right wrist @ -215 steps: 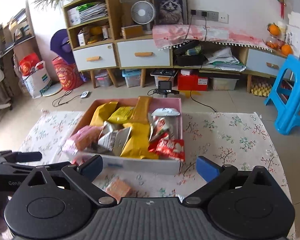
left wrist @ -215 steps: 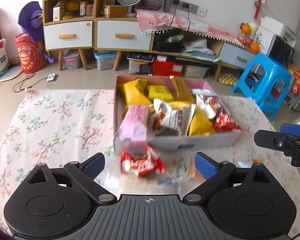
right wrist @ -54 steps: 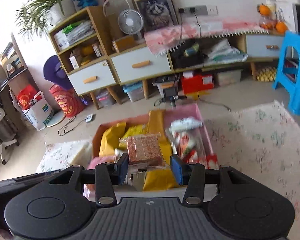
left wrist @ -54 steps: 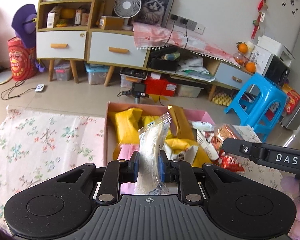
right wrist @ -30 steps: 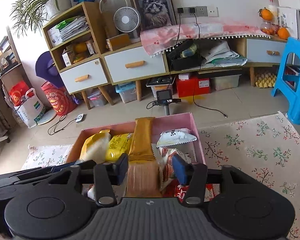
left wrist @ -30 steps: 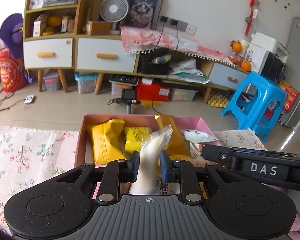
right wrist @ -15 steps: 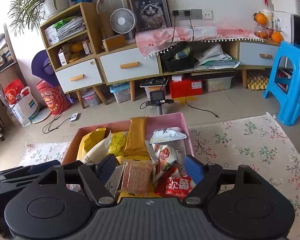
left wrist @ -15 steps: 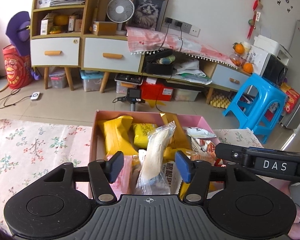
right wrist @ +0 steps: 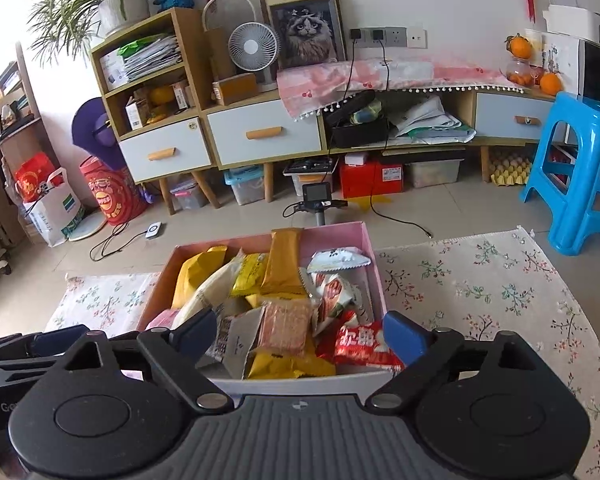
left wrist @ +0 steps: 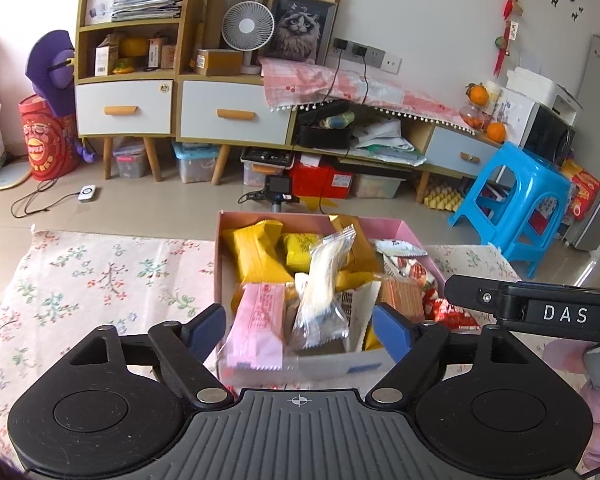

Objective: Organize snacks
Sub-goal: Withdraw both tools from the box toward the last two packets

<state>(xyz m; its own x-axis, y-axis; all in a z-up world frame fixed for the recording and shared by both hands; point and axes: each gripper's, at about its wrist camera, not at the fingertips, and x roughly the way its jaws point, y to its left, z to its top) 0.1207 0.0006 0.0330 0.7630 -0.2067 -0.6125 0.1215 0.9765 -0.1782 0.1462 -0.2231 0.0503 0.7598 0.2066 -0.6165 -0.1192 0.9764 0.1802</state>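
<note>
Both the left gripper [left wrist: 298, 332] and the right gripper [right wrist: 300, 338] hang spread wide, gripping nothing. At twelve o'clock of each sits one pink cardboard box [left wrist: 316, 220] of crinkly snack packets [right wrist: 284, 336] on the flowered cloth [left wrist: 100, 276].

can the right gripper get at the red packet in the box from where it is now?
Probably yes. The right gripper is open, and the red packet lies on top of the pile at the box's near right corner, just inside the right finger, nothing over it. The box's front wall is close beneath.
</note>
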